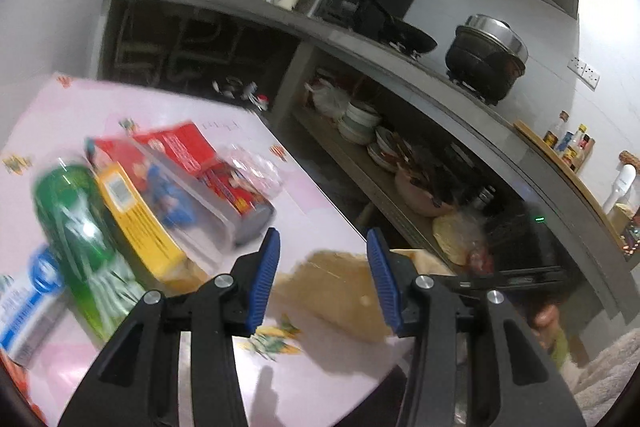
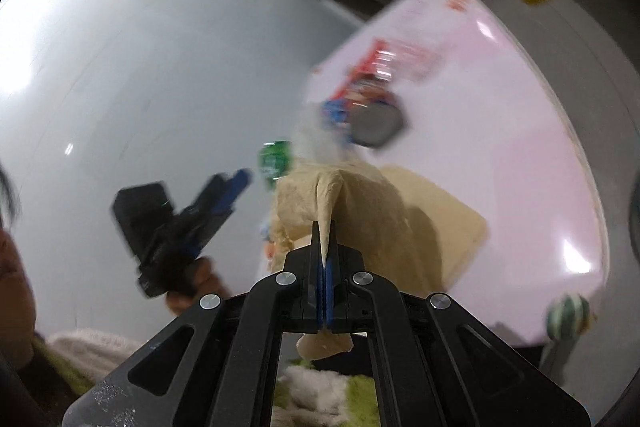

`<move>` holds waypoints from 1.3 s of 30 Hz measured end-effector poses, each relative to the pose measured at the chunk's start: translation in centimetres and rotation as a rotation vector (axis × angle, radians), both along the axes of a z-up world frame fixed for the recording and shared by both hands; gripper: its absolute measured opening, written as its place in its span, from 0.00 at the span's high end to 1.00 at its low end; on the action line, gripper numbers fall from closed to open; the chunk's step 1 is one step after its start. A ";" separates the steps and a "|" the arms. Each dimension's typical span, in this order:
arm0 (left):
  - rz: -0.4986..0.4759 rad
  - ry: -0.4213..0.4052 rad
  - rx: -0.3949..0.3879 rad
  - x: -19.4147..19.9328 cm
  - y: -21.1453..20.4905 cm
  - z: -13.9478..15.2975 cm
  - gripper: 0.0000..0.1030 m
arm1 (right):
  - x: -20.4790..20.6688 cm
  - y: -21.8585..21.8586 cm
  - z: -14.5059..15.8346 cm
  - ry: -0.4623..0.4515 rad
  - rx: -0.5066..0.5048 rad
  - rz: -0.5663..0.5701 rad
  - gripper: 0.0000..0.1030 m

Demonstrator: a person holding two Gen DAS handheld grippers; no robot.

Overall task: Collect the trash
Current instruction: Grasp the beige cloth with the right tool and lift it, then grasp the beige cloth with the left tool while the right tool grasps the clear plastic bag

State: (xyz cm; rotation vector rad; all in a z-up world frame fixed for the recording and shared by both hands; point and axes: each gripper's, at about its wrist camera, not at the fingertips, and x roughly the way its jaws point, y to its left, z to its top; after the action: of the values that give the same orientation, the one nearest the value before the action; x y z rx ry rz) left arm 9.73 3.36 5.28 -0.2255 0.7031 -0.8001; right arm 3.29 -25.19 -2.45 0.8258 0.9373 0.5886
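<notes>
Above the pink table point(image 2: 500, 131), the right gripper point(image 2: 324, 247) clenched a beige paper bag point(image 2: 360, 203); the left gripper point(image 1: 323, 267) hung released, jaws empty.

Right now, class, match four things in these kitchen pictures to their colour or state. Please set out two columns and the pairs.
1. left hand-held gripper
2. right hand-held gripper
3. plastic bottle lying on the pink table
4. lidded cooking pot on the stove

A. black
B. open, nothing between its pads
C. green
D. shut on beige paper bag

Pairs: 1-B, 2-D, 3-C, 4-A
</notes>
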 end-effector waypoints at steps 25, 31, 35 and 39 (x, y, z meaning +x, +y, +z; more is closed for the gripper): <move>-0.064 0.106 0.371 0.7 -12.0 -10.5 0.57 | -0.8 1.3 -1.3 -0.036 -0.474 0.056 0.45; -0.045 0.035 0.489 -0.2 -12.9 -10.6 0.57 | 1.8 -1.5 2.1 -0.117 -0.450 -0.007 0.41; -0.046 0.008 0.523 -0.8 -13.0 -10.8 0.57 | 6.3 0.3 3.2 -0.149 -0.409 0.039 0.40; -0.050 -0.003 0.527 -1.0 -13.1 -10.8 0.59 | 10.9 2.9 3.4 -0.141 -0.401 0.110 0.38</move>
State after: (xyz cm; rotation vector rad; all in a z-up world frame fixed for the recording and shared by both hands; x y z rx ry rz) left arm 8.68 -9.69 -5.48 0.2701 0.8932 -0.6361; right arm 14.14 -22.32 0.90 0.3709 0.9352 0.5231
